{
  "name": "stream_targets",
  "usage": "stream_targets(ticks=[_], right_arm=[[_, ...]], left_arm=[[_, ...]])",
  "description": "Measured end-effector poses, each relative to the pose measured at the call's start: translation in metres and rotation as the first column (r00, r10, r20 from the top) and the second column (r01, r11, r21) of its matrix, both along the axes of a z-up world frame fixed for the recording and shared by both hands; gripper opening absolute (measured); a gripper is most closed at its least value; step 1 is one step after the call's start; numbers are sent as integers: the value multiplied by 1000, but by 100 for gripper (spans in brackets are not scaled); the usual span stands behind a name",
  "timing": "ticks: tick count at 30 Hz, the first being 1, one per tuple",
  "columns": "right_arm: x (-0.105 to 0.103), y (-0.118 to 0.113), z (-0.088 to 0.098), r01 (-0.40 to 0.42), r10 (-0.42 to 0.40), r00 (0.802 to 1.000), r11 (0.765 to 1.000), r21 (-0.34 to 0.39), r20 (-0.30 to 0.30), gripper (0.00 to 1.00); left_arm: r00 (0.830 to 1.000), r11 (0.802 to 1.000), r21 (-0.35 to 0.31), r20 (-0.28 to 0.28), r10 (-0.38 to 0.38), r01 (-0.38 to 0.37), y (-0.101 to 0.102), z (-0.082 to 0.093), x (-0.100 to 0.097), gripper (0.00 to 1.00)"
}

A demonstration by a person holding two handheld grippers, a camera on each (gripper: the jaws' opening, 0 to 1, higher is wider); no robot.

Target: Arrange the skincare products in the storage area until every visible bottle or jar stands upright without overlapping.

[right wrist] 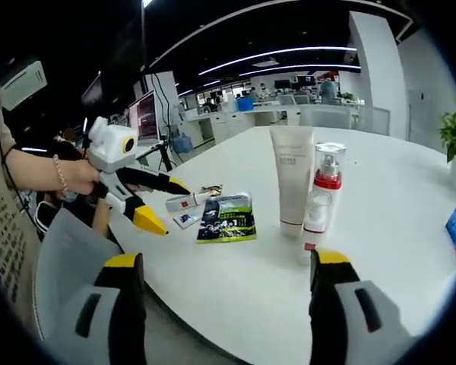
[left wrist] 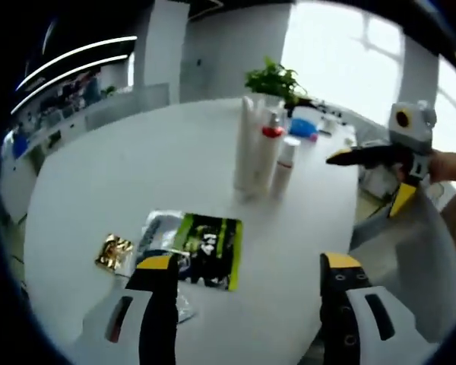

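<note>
With both my tongs spread and empty, left gripper and right gripper hover. Tall white tube and red-collared clear pump bottle stand upright mid-table. Green-black sachet lies flat; judged next pick.

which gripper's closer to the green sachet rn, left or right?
Left. The left gripper is open right beside the green sachet, its tips at the packets next to it. The right gripper hangs off the table edge past the upright bottles, well away.
</note>
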State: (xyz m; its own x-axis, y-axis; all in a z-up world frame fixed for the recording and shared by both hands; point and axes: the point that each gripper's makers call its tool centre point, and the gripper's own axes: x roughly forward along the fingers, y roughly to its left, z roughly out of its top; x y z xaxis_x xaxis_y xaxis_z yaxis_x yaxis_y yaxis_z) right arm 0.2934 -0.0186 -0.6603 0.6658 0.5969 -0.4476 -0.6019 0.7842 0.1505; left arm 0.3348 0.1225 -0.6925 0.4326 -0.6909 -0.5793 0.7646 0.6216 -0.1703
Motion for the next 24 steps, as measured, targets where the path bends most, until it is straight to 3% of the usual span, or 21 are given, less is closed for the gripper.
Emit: stream_targets(ticks=[12,24], right_arm=[[-4,0,1,-18,18,1000,1000,1,-4,96],[-9,5,0,-58,58,998,998,-7,-7,99]], left_arm=[[987,986,-40,2,162,-162,42,12,-33,82],[969,969,-48,38,245,-243,57,23,-46,92]])
